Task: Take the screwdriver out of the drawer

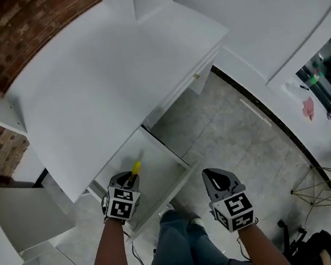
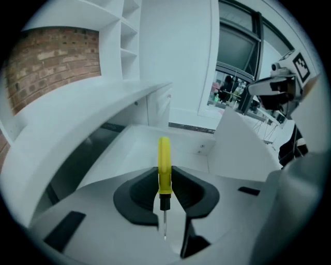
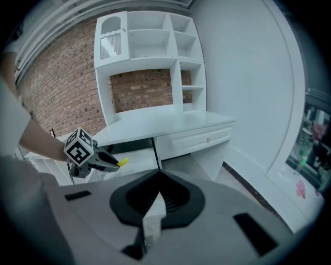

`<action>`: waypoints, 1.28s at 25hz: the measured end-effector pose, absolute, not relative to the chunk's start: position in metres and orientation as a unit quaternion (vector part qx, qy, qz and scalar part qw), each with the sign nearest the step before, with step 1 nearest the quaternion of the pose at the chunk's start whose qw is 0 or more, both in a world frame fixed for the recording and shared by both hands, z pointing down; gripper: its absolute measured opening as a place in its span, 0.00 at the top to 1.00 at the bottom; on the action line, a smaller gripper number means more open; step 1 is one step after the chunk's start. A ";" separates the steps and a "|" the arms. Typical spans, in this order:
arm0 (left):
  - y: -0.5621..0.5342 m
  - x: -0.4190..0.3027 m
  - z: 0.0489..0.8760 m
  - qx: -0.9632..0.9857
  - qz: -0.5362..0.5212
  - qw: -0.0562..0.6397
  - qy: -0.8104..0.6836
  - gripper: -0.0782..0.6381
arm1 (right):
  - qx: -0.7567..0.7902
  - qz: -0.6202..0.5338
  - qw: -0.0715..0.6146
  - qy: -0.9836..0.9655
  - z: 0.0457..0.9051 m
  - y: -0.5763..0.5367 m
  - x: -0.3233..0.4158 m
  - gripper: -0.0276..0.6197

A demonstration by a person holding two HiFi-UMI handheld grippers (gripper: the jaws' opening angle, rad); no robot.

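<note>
**Screwdriver in the grip, above the open drawer**

Nearest the lens in the left gripper view, the left gripper (image 2: 165, 181) is clenched on the small screwdriver with the slim yellow plastic handle (image 2: 164, 155). The pads pinch the lower end of the handle. Its black collar and thin steel shaft point back toward the camera, and the rounded yellow end sticks out past the jaw tips. It sits straight on the jaw centreline, not skewed.

From the head view, the tool (image 1: 135, 167) hangs over the shallow white pull-out drawer (image 1: 163, 170), which is open beneath the white desk worktop (image 1: 100, 83).

To finish well, I judge the lift should go straight up and back toward the person, keeping the protruding handle away from the underside of the worktop's front edge. The handle looks smooth and the hold is short, so steady pressure and no wrist roll should stop it pivoting between the pads.

The right gripper (image 3: 158, 173) has its jaws together on nothing and is held apart on the person's right, over the grey floor (image 1: 236, 135).
</note>
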State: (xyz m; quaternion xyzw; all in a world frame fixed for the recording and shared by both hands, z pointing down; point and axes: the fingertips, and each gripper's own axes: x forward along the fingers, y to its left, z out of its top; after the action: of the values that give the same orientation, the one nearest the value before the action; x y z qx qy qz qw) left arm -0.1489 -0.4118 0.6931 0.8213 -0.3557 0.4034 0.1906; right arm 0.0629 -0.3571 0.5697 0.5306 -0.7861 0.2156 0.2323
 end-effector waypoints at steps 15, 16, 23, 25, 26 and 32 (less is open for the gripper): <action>-0.461 -0.183 0.551 0.834 0.306 0.120 -0.443 0.77 | 0.533 0.131 0.190 -0.814 0.469 -0.379 0.052 0.94; -0.466 -0.189 0.547 0.832 0.300 0.123 -0.450 0.77 | 0.530 0.130 0.191 -0.816 0.468 -0.380 0.048 0.94; -0.507 -0.235 0.541 0.812 0.294 0.140 -0.484 0.77 | 0.516 0.131 0.198 -0.823 0.476 -0.396 0.019 0.94; -0.518 -0.247 0.549 0.804 0.305 0.143 -0.490 0.77 | 0.513 0.135 0.202 -0.824 0.480 -0.401 0.011 0.94; -0.524 -0.251 0.554 0.800 0.312 0.144 -0.492 0.77 | 0.511 0.137 0.204 -0.824 0.482 -0.404 0.006 0.94; -0.549 -0.266 0.584 0.784 0.338 0.167 -0.493 0.77 | 0.501 0.158 0.226 -0.820 0.503 -0.413 -0.011 0.94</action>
State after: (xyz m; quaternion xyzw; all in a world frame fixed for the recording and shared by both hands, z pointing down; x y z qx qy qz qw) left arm -0.2663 -0.5494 0.5843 0.7840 -0.4934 0.3375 0.1674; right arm -0.0112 -0.4126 0.5030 0.5009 -0.8203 0.1584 0.2260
